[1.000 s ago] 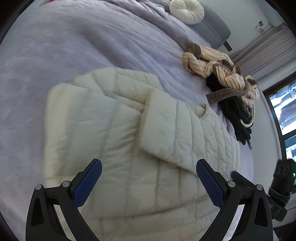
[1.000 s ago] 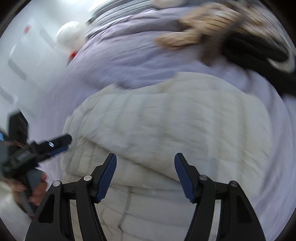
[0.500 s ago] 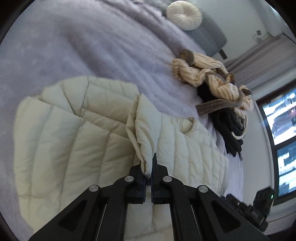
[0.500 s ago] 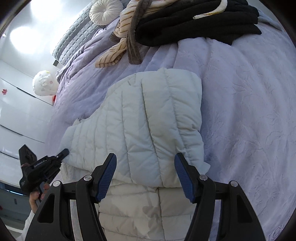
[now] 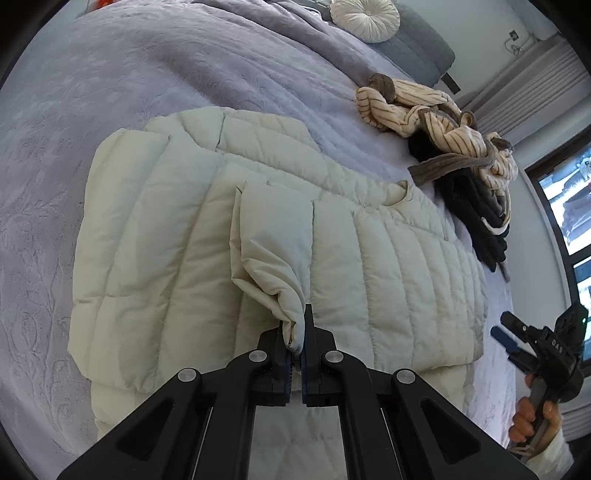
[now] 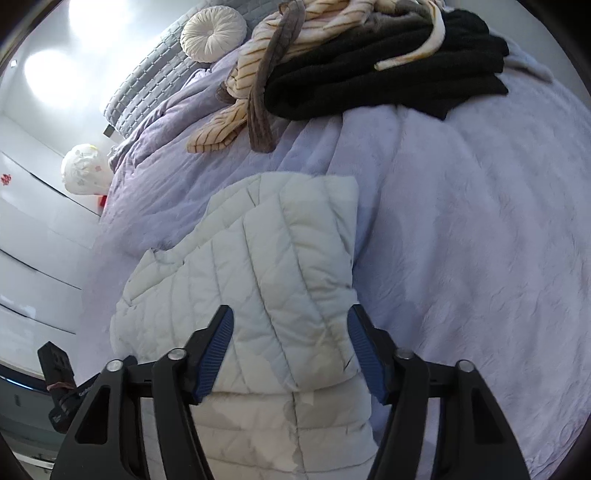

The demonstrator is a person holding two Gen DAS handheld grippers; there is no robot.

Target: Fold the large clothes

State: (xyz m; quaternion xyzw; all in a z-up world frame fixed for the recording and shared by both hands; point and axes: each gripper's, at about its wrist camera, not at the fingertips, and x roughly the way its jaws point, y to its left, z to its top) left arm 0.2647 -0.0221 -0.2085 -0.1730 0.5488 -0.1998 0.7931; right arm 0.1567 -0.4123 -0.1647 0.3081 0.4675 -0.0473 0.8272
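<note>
While left gripper (image 5: 294, 338) clamps the sleeve (image 5: 271, 258) of the cream puffer jacket (image 5: 388, 266), right gripper (image 6: 290, 350) hangs agape above it; striped garment (image 5: 417, 107) at two o'clock.

a bed (image 5: 155, 74) with a lilac cover carries a cream jacket (image 5: 184, 229) near, a striped garment (image 5: 417, 107) and black clothes (image 6: 388, 70) far right, a round cushion (image 5: 365, 18) far.

Bare bedspread (image 6: 461, 240) lies right of the jacket (image 6: 280, 266); clothes pile (image 6: 369, 55) seemingly crowds beyond.
</note>
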